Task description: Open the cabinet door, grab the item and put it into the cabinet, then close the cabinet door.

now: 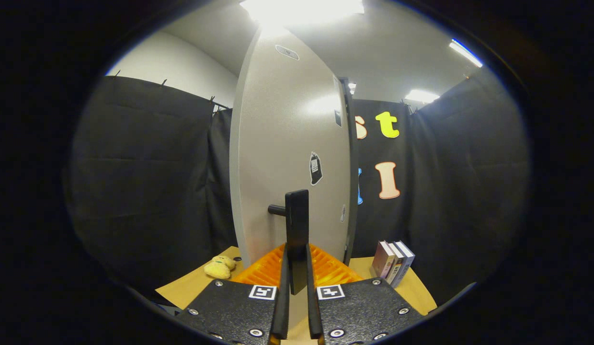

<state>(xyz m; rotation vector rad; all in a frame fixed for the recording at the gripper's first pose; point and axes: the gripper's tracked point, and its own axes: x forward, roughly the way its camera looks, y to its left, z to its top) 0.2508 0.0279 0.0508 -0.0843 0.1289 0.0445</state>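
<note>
The tall grey cabinet door (287,143) stands straight ahead of me, its face turned slightly to the right. Its black upright handle (297,215) sticks out on a short stub. My gripper (297,261) is shut on the lower part of that handle, with one finger pressing on each side. The item, a small yellow plush toy (219,267), lies on the wooden table (191,287), left of the fingers and near the door's left edge. The inside of the cabinet is hidden behind the door.
Three books (393,266) stand upright on the table to the right of the fingers, close to the cabinet's right edge. Black cloth walls close in the booth on both sides and behind.
</note>
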